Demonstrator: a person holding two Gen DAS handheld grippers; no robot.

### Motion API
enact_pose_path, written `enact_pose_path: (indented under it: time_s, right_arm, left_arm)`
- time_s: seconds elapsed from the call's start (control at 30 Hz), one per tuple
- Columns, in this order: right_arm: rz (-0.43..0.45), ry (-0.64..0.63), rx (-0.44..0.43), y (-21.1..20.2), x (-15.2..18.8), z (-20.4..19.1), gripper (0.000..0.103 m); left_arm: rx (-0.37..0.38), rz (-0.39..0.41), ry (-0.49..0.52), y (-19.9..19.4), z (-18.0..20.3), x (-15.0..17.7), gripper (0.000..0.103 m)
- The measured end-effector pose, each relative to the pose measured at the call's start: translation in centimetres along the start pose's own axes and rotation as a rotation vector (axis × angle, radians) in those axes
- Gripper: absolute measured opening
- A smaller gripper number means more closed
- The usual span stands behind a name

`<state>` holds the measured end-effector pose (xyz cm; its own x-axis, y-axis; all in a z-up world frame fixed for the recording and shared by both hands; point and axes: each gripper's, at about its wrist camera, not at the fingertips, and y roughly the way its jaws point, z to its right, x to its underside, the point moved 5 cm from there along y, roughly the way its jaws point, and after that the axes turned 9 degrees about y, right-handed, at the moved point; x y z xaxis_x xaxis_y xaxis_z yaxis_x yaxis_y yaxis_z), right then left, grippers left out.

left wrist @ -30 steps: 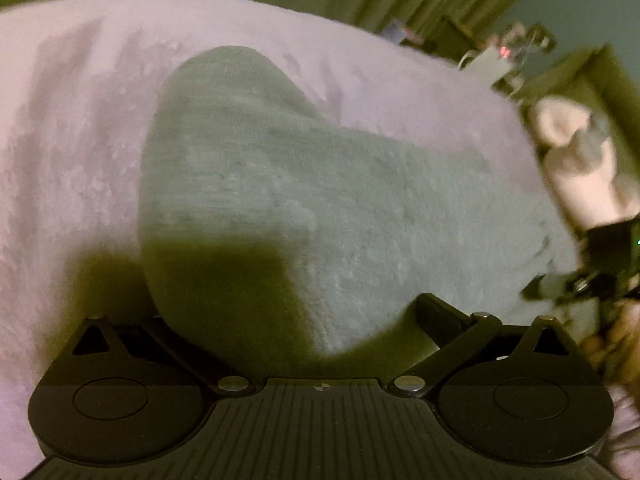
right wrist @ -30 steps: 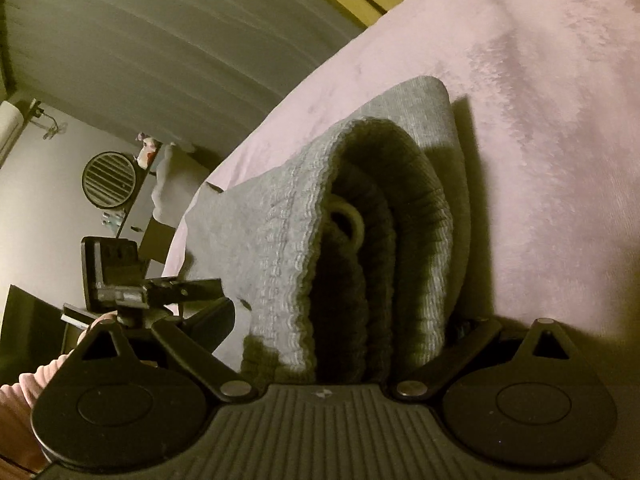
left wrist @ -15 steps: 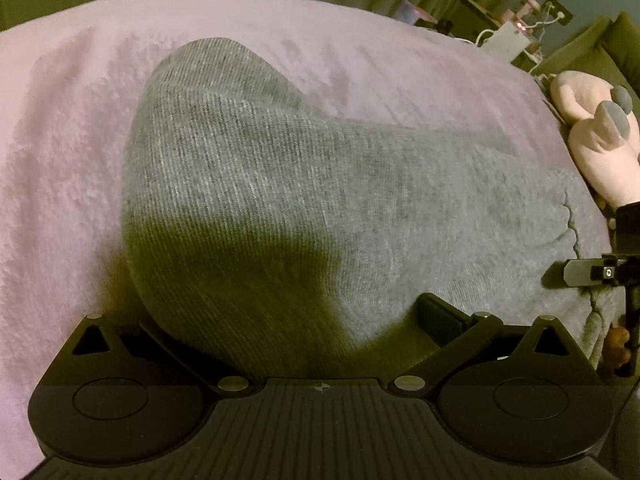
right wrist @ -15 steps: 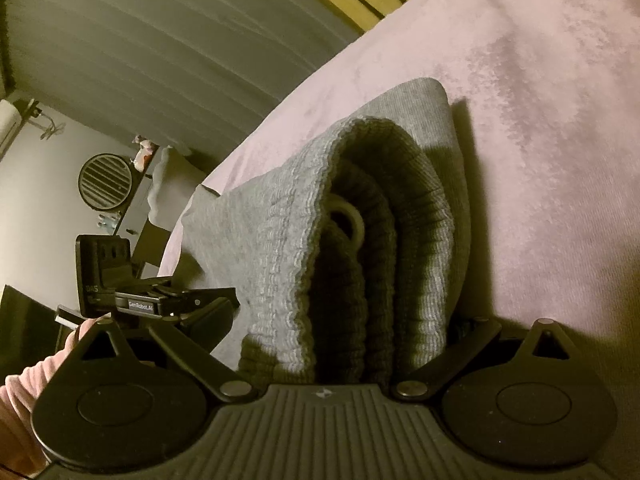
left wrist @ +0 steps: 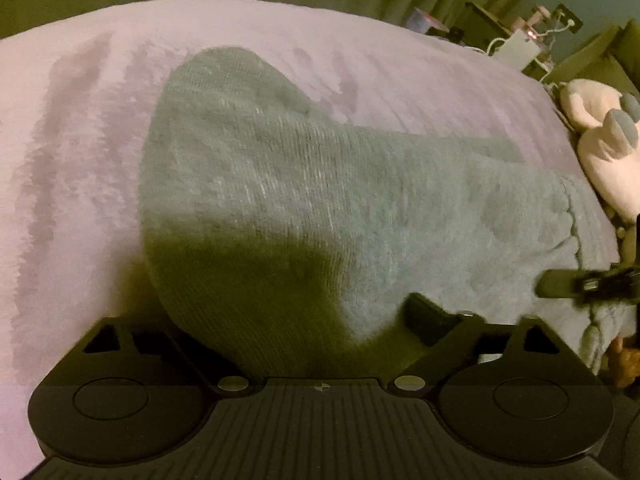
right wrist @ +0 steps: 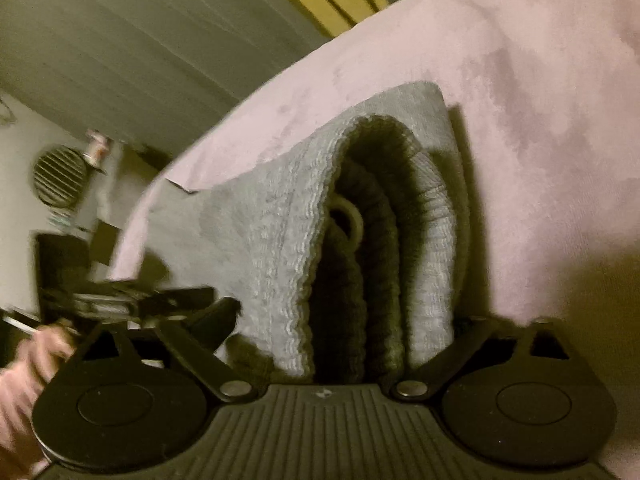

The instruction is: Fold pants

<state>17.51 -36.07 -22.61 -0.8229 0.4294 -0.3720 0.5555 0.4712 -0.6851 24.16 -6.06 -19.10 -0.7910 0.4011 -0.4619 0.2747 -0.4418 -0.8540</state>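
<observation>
Pants [left wrist: 320, 208], grey ribbed knit, folded thick on fuzzy pink blanket [left wrist: 80, 160].

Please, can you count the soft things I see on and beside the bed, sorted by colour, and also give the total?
Grey: 1, the folded grey knit pants with a ribbed waistband
Pale purple: 1, the plush bed cover under the pants
Pink and grey: 1, the stuffed animal toy at the bed's edge
Total: 3

Both claw fingertips lie buried under the grey pants [left wrist: 304, 208]. The hand [right wrist: 28, 364] at lower left is motion-blurred and cropped.
</observation>
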Motion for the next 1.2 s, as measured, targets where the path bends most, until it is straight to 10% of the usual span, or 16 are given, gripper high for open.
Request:
enact_pose_path:
  time_s: [0.07, 0.23, 0.33, 0.5, 0.63, 0.8, 1.2]
  right_arm:
    - [0.012, -0.024, 0.027, -0.4, 0.2, -0.1, 0.071]
    - [0.001, 0.002, -0.003, -0.3, 0.1, 0.5, 0.075]
    - [-0.025, 0.048, -0.068, 0.0, -0.5, 0.8, 0.097]
    - [-0.025, 0.062, -0.095, 0.0, -0.9, 0.9, 0.098]
    - [0.028, -0.033, 0.018, -0.4, 0.4, -0.1, 0.071]
    - [0.045, -0.022, 0.017, -1.2, 0.5, -1.0, 0.062]
    - [0.147, -0.053, -0.080, -5.8, 0.7, -5.5, 0.054]
  left_arm:
    - [0.024, 0.003, -0.030, -0.7, -0.7, 0.0, 0.075]
    - [0.083, 0.027, -0.123, -0.9, -2.3, 0.3, 0.066]
    - [0.093, 0.030, -0.141, -0.3, -2.4, 0.4, 0.081]
    - [0.066, 0.026, -0.119, 0.8, -1.0, -0.1, 0.096]
    - [0.001, 0.030, -0.094, 0.0, -0.5, -0.2, 0.071]
    - [-0.054, 0.047, -0.053, -1.8, 0.2, -0.4, 0.042]
    - [-0.046, 0.130, -0.043, -5.8, 2.3, -0.8, 0.035]
